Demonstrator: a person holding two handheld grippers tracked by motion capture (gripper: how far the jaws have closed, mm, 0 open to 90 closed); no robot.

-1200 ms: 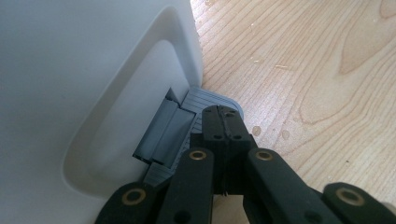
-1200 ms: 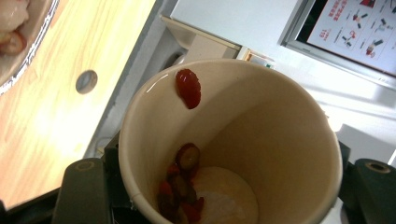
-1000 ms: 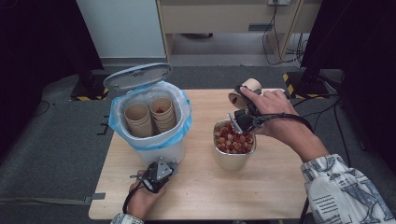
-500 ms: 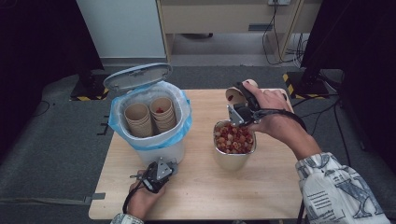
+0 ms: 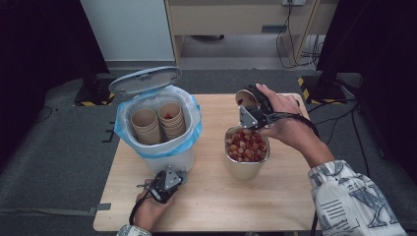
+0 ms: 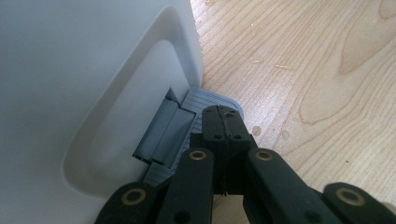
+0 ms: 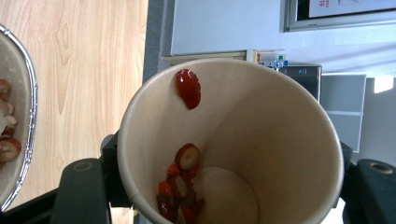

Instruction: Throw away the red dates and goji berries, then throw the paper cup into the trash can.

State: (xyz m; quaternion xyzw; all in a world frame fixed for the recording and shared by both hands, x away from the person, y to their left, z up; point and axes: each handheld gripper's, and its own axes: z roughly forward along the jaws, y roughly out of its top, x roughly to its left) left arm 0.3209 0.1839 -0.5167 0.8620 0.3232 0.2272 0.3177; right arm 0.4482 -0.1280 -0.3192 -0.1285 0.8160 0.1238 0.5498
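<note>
The right gripper [image 5: 249, 104] is clamping a light, crushable paper cup [image 7: 233, 140] by its sidewall; the left gripper [image 6: 223, 122], jaws together, is pressing the bin's pedal [image 6: 205, 100].

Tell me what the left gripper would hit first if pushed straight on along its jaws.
Probably the grey pedal at the foot of the white bin; the left gripper, jaws shut, already sits at or on it, though contact is unclear.

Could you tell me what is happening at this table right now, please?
A person works with two grippers. The right gripper holds a paper cup, tipped over a metal bowl of red fruit pieces; a few pieces cling inside the cup. The left gripper, fingers shut, rests on the pedal of a white bin, whose lid is up.
</note>
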